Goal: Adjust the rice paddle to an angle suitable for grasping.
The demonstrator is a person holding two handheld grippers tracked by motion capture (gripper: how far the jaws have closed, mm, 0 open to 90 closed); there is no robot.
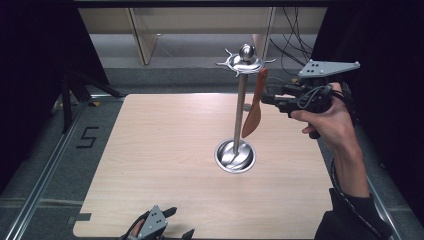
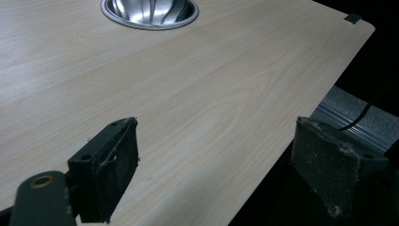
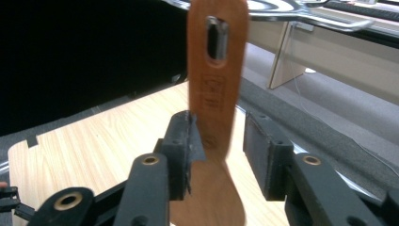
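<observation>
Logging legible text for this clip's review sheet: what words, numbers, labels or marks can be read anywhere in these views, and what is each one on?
"5": black mark on the grey floor left of the table, high view.
Stamped mark on the handle of the wooden spatula, below its hanging slot, right gripper view: too blurred to read.
No text on the metal stand, either gripper or the tabletop.

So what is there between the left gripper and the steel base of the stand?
Nothing: only bare table lies between the left gripper and the base, as the left gripper view shows.
</observation>
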